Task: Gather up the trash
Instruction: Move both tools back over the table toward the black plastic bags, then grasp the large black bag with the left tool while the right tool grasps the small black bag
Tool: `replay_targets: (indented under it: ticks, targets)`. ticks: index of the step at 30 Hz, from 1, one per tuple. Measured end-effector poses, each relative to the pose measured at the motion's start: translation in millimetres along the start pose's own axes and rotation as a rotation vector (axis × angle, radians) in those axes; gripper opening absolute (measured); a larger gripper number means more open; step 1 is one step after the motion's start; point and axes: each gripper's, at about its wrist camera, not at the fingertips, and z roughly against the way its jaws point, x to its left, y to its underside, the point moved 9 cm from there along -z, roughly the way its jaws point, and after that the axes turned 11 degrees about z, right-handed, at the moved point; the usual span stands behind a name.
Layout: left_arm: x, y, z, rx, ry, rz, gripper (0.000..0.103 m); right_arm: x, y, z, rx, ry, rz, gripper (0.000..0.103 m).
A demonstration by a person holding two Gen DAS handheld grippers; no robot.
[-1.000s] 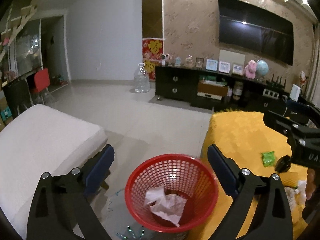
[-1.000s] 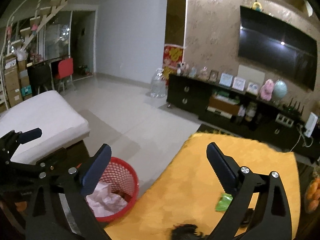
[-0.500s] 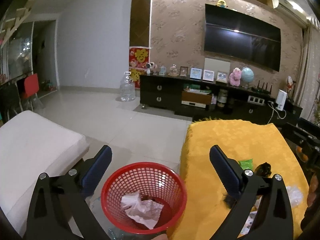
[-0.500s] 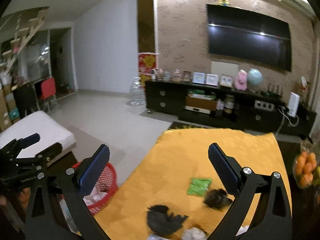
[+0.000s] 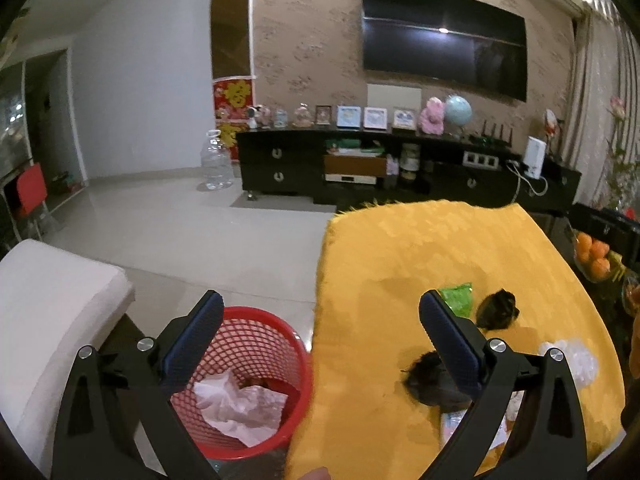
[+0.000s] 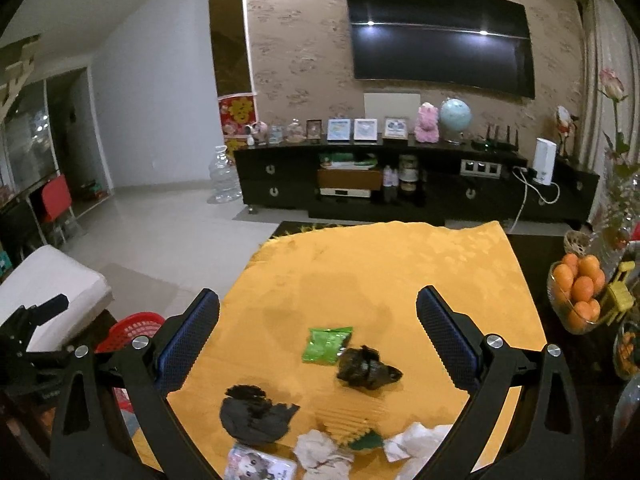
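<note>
while both grippers gape empty, red basket (image 5: 256,376) hugs yellow tablecloth (image 5: 420,248) edge.

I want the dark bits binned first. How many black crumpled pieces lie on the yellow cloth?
2: one black wad near the front left, one black wad beside the green wrapper. Others may hide below the frame.

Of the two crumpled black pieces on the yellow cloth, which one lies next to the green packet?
The farther black piece: it lies at the green packet's right corner. The other black piece lies apart, nearer the camera.
</note>
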Motion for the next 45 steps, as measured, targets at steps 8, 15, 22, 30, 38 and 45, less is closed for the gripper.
replay_targets:
  ticks: [8, 15, 22, 30, 38, 45]
  targets:
    - [-26, 24, -27, 0.099, 0.03, -0.045, 0.095, -25, 12, -1, 0.031, 0.029, -0.034, 0.096]
    - [-54, 48, -45, 0.179, 0.058, -0.103, 0.095, -37, 23, -3, 0.058, 0.038, -0.052, 0.096]
    - [-77, 88, -72, 0.323, 0.115, -0.153, 0.095, -51, 37, -5, 0.093, 0.043, -0.077, 0.096]
    - [-94, 120, -99, 0.457, 0.167, -0.121, 0.094, -57, 44, -7, 0.116, 0.039, -0.092, 0.096]
    - [-97, 141, -117, 0.556, 0.188, -0.08, 0.077, -58, 47, -11, 0.133, 0.036, -0.092, 0.096]
    - [-101, 142, -119, 0.559, 0.206, -0.074, 0.056, -59, 51, -14, 0.148, 0.037, -0.095, 0.096]
